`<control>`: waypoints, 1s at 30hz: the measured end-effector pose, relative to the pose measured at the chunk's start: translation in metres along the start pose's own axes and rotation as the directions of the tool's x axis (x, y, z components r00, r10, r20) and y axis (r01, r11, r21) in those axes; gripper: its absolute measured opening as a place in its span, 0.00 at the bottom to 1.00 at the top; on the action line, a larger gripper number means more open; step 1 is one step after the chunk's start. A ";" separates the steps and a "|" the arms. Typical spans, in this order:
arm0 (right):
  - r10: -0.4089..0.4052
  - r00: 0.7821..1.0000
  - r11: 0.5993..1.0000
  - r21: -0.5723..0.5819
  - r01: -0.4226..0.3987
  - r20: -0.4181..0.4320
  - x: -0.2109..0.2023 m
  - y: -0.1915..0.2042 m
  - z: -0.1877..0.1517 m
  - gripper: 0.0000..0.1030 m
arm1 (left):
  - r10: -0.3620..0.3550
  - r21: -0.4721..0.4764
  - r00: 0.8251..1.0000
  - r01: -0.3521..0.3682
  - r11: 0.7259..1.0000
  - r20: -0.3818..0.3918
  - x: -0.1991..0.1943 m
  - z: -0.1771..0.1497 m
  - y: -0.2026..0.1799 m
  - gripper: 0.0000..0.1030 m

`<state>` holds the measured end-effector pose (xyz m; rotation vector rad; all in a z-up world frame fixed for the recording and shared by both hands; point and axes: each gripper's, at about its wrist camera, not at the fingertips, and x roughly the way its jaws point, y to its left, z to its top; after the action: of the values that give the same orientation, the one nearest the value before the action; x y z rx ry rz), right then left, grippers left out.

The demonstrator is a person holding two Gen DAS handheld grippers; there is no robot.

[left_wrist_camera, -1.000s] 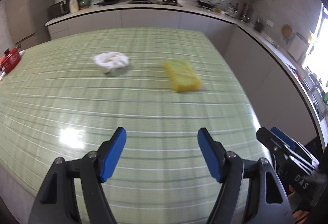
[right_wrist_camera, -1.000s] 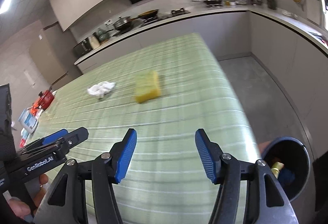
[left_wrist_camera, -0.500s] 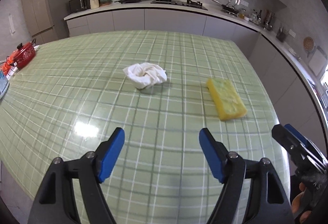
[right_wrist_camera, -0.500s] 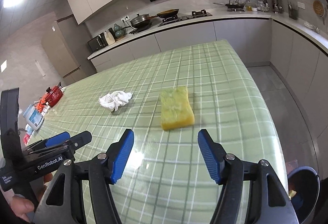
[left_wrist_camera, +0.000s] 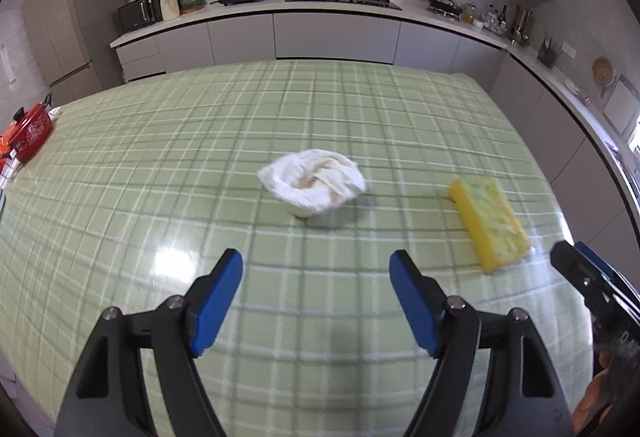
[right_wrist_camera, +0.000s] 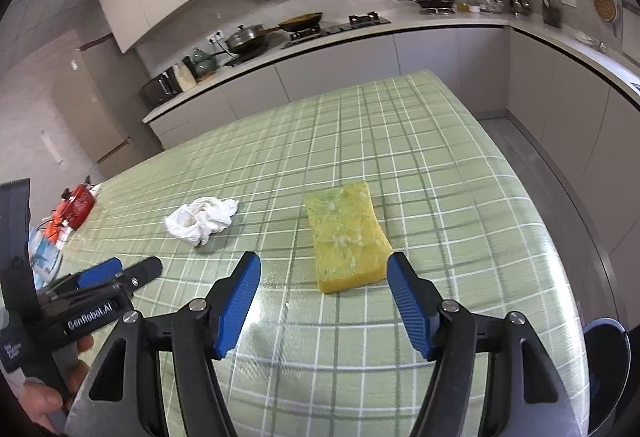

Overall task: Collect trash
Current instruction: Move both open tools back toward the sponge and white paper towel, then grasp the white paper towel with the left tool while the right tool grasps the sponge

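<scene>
Left gripper [left_wrist_camera: 316, 271] above the green checked table [left_wrist_camera: 160, 157], fingers spread wide, holding nothing; crumpled white tissue [left_wrist_camera: 313, 183] lies on the cloth ahead of it, apart from the pads. Right gripper [right_wrist_camera: 323, 275] also spread wide and not gripping, the near end of the yellow sponge [right_wrist_camera: 347, 235] sitting between its blue fingertips [right_wrist_camera: 404, 289]. Dark bin [right_wrist_camera: 608, 365] on floor past the table's right edge.
</scene>
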<state>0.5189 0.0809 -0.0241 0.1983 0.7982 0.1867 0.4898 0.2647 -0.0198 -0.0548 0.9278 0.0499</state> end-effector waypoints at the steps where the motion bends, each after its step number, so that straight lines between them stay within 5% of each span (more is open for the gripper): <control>1: -0.011 1.000 1.000 0.002 0.011 -0.004 0.004 0.001 0.001 0.66 | -0.005 0.000 1.000 0.005 1.000 -0.002 0.004 0.003 0.004 0.75; 30: -0.141 0.985 0.990 -0.023 0.139 -0.096 0.083 -0.020 0.027 0.66 | -0.015 0.087 0.999 0.019 0.996 -0.050 0.078 0.049 -0.004 0.75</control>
<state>0.5968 0.0790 -0.0680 0.1183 0.9045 0.0705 0.5760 0.2651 -0.0528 0.0174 0.9776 -0.0080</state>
